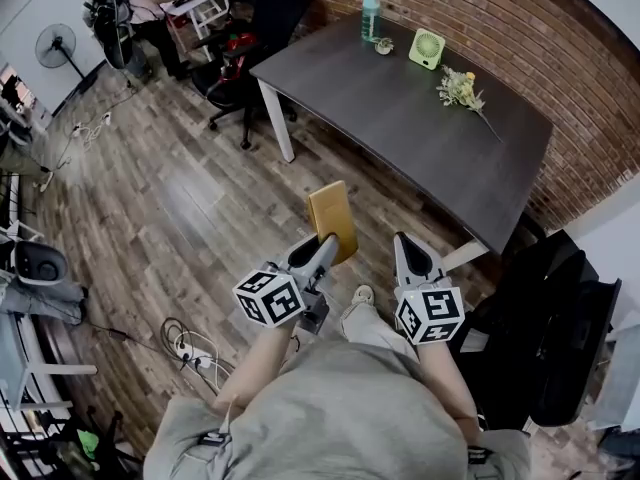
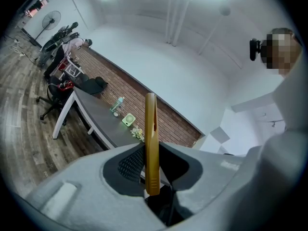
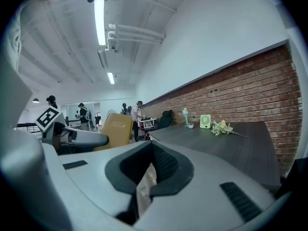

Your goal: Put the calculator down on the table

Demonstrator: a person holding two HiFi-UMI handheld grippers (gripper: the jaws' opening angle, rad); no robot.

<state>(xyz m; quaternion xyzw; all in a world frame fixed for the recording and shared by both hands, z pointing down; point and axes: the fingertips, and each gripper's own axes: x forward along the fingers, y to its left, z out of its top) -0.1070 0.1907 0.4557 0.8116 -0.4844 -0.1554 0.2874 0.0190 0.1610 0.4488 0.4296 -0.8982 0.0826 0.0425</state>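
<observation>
Calculator (image 1: pixel 332 218) looks thin, stiff, slick; our left gripper (image 1: pixel 324 246) pinches its lower end, right gripper (image 1: pixel 405 242) closed, empty; table (image 1: pixel 400 118) at one o'clock.

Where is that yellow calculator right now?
Near the middle of the head view, the calculator is clamped in the left gripper, above the wooden floor and short of the dark table.
</observation>
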